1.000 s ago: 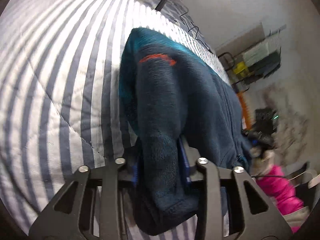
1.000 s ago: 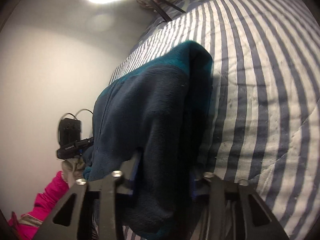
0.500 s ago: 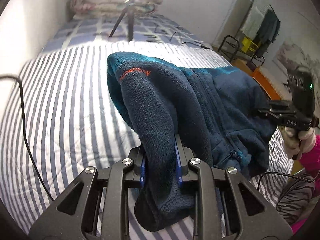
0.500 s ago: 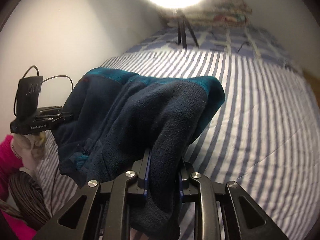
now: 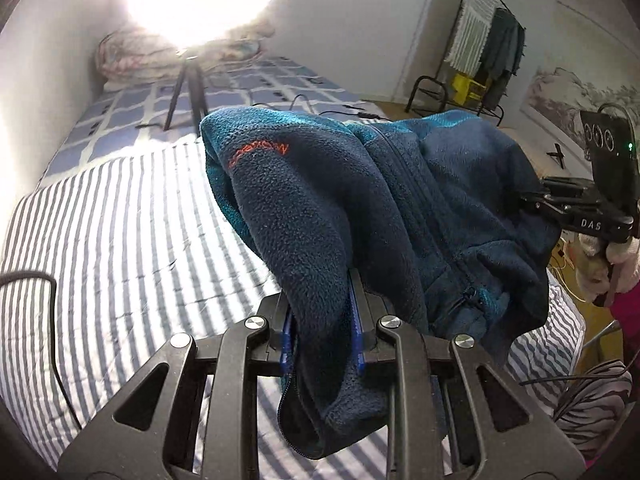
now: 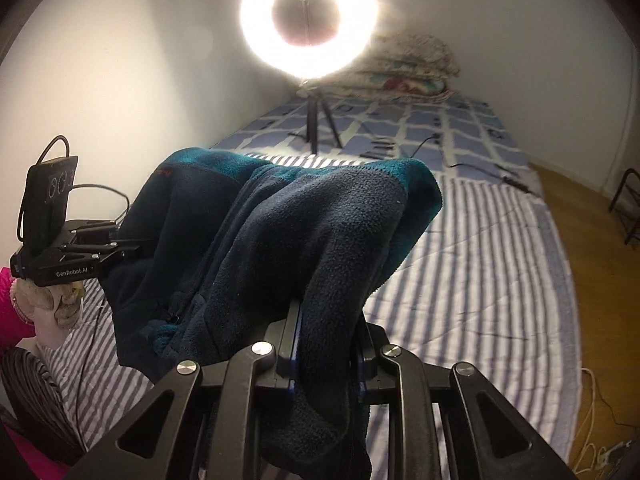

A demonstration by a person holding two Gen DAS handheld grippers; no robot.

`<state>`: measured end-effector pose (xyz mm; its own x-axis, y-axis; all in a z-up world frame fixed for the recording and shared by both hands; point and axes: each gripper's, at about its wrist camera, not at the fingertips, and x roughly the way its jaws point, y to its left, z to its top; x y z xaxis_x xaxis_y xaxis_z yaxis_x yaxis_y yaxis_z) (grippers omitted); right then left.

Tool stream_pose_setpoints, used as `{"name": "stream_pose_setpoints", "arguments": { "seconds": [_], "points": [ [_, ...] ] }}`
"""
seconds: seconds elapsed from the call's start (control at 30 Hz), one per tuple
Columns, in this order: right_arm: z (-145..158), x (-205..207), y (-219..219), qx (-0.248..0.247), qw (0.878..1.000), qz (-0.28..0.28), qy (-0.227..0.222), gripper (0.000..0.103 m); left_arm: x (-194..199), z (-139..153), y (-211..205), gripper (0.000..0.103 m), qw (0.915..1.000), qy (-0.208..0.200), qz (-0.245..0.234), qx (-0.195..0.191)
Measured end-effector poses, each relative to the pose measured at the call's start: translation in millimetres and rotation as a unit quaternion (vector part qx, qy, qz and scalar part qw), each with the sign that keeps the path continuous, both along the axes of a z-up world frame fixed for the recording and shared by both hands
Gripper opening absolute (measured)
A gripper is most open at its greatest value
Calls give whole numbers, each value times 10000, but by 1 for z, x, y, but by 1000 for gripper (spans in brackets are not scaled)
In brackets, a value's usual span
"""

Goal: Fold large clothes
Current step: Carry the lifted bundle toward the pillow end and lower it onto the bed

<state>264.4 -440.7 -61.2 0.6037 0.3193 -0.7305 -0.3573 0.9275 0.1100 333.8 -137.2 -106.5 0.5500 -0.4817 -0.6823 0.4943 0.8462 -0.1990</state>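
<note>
A dark navy and teal fleece jacket [image 5: 360, 208] with an orange logo and a front zipper hangs lifted above the striped bed [image 5: 120, 248]. My left gripper [image 5: 322, 312] is shut on one part of its edge. My right gripper [image 6: 326, 328] is shut on another part of the jacket [image 6: 280, 240], which drapes between the two. The right gripper also shows in the left wrist view [image 5: 576, 208], and the left gripper in the right wrist view [image 6: 76, 256]. The fingertips are hidden by fleece.
A ring light on a tripod [image 6: 310, 20] stands on the far part of the bed, with cables and folded bedding [image 6: 404, 64] behind it. A clothes rack [image 5: 488, 48] stands by the wall. Wooden floor [image 6: 592, 216] lies right of the bed.
Both grippers have swung from looking down at the bed to looking level across it, lifting the jacket higher. The jacket now hangs free between them.
</note>
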Motion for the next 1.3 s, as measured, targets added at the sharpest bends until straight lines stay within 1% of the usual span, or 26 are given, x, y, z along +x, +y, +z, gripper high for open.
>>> {"name": "stream_pose_setpoints", "arguments": {
  "seconds": [0.13, 0.2, 0.33, 0.4, 0.5, 0.53, 0.6, 0.73, 0.9, 1.03, 1.17, 1.3],
  "points": [
    [7, -3, -15, -119, 9998, -147, -91, 19, 5, 3, -18, 20, 9999, -17, -118, -20],
    [7, 2, -20, -159, 9996, -224, -95, 19, 17, 3, -28, 20, 9998, 43, -160, -77],
    [8, 8, -35, -222, 9988, -428, -110, 19, 53, -4, -52, 20, 9991, 277, -199, -238],
    [6, 18, -45, -265, 9980, -553, -127, 19, 70, -6, -65, 20, 9987, 353, -223, -304],
    [4, 39, -69, -264, 9963, -808, -91, 18, 95, -8, -89, 19, 9980, 420, -262, -385],
    [5, 43, -74, -266, 9959, -860, -88, 18, 104, -8, -99, 19, 9982, 376, -300, -348],
    [6, 61, -91, -341, 9943, -1001, -99, 18, 118, -8, -114, 19, 9982, 359, -316, -356],
    [11, 89, -115, -488, 9916, -1179, -193, 18, 158, -8, -146, 19, 9975, 409, -285, -498],
    [14, 140, -153, -757, 9862, -1448, -269, 18, 201, -10, -193, 19, 9967, 366, -310, -653],
    [6, 180, -186, -827, 9818, -1693, -252, 18, 228, -14, -228, 19, 9958, 358, -304, -780],
    [-5, 211, -210, -837, 9795, -1820, -235, 18, 256, -27, -254, 19, 9951, 388, -262, -872],
    [-20, 242, -228, -779, 9800, -1821, -182, 18, 282, -50, -267, 19, 9936, 603, -176, -943]
  ]
}}
